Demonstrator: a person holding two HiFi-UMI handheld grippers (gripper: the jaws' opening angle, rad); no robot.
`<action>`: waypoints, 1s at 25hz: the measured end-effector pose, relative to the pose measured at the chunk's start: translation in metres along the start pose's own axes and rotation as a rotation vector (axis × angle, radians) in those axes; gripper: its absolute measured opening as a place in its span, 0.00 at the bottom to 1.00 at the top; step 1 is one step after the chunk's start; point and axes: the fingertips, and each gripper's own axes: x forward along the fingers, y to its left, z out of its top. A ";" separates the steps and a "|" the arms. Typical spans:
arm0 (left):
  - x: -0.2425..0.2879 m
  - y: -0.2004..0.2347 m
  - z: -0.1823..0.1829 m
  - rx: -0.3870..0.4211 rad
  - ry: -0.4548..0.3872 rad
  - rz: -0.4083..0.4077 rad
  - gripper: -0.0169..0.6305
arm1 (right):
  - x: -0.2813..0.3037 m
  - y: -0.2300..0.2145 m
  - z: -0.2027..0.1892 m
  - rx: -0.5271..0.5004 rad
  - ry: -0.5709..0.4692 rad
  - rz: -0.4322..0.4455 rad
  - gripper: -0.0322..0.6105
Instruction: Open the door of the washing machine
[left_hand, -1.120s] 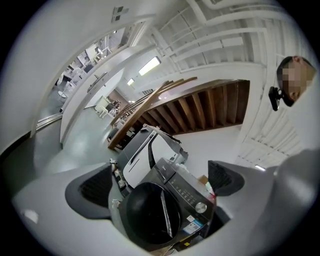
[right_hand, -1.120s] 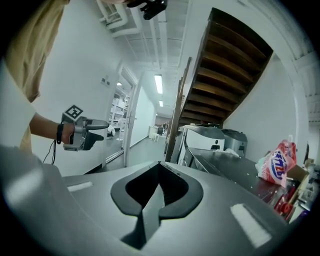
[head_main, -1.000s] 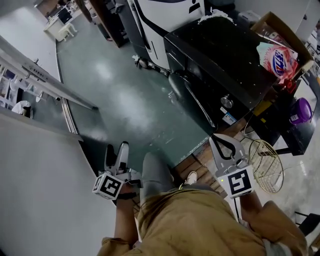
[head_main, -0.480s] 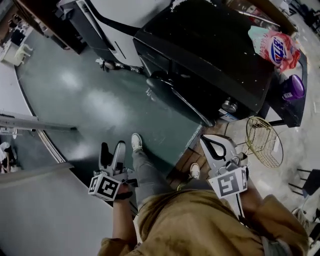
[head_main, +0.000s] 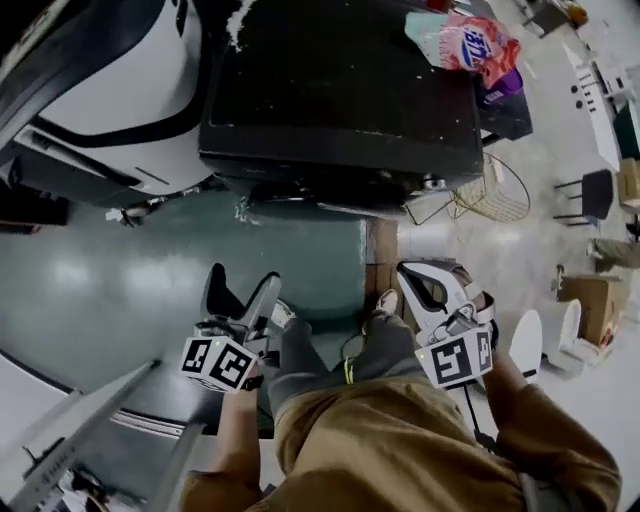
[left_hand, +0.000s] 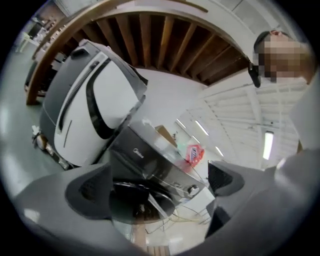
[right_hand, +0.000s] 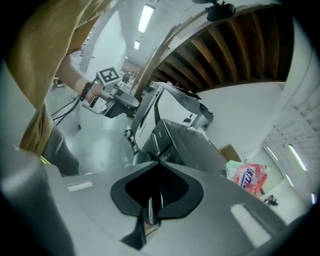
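Observation:
The black washing machine (head_main: 340, 90) stands ahead of me, top up, with its round dark door (head_main: 310, 205) lying against the front. In the left gripper view the door (left_hand: 142, 197) shows between the jaws, some way off. My left gripper (head_main: 240, 288) (left_hand: 157, 185) is open and holds nothing, low over the green floor, short of the machine. To the right, my right gripper (head_main: 408, 272) (right_hand: 156, 161) is shut with nothing in it, its tips toward the washer's right front corner. Neither gripper touches the machine.
A large white machine (head_main: 90, 90) stands left of the washer. A pink detergent bag (head_main: 470, 45) and purple bottle (head_main: 505, 85) lie at its far right. A wire basket (head_main: 490, 190), chair (head_main: 595, 190), cardboard box (head_main: 585, 300) and wooden boards (head_main: 382, 255) are on the right. A metal railing (head_main: 90, 430) runs bottom left.
The view has swung so the washer now fills the top, and the person has stepped nearer to it. Both grippers kept their states: left open, right shut.

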 end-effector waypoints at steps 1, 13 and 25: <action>0.013 -0.010 0.005 0.020 0.040 -0.050 0.99 | -0.008 0.000 0.001 0.030 0.029 -0.041 0.06; 0.131 -0.145 -0.098 0.193 0.451 -0.389 0.99 | -0.113 -0.023 -0.098 0.322 0.232 -0.389 0.06; 0.164 -0.182 -0.191 0.380 0.597 -0.478 0.99 | -0.142 0.007 -0.114 0.432 0.263 -0.468 0.06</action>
